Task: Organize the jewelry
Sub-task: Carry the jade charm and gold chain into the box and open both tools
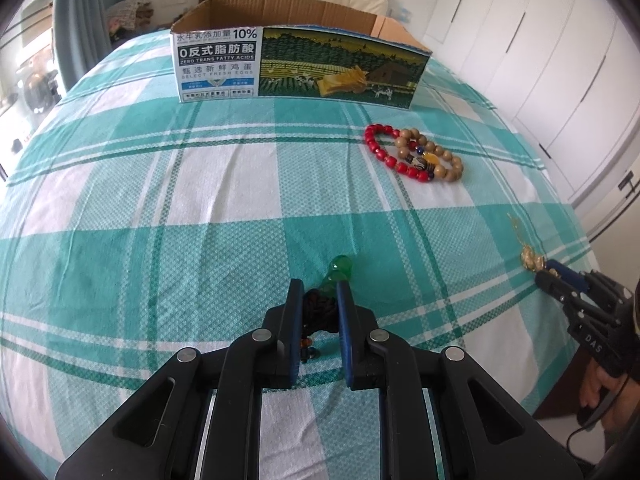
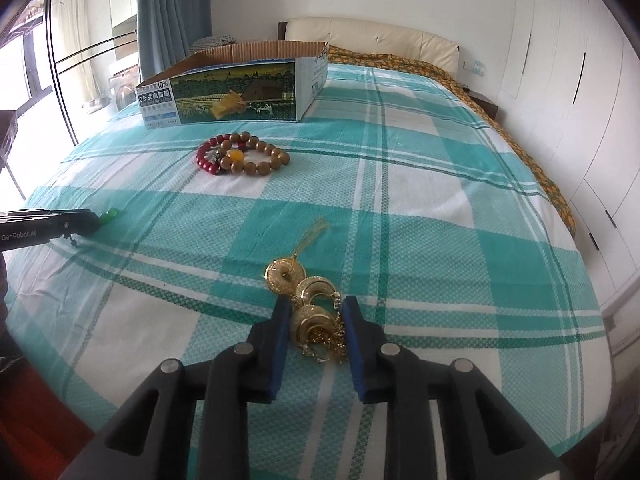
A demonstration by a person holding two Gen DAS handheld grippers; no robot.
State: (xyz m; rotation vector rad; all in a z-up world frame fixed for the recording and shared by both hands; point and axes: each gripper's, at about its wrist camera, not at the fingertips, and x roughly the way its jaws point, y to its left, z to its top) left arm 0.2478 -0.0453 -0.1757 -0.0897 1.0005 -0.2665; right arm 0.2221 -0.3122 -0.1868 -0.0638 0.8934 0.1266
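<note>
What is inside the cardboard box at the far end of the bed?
Only the bare brown inner walls of the cardboard box can be seen. Its printed front wall covers the bottom in both views, so I cannot tell whether any jewelry already lies inside.

1. Bed sheet: teal-and-white plaid with dark green lines.
2. Cardboard box: brown inside, green-and-yellow farm print and white panel outside, upper centre.
3. Bracelets: red beads, tan wooden beads.
4. Pendant: translucent green, black cord.
5. Ornament: gold, lower centre.
6. Gripper pads: blue.
</note>
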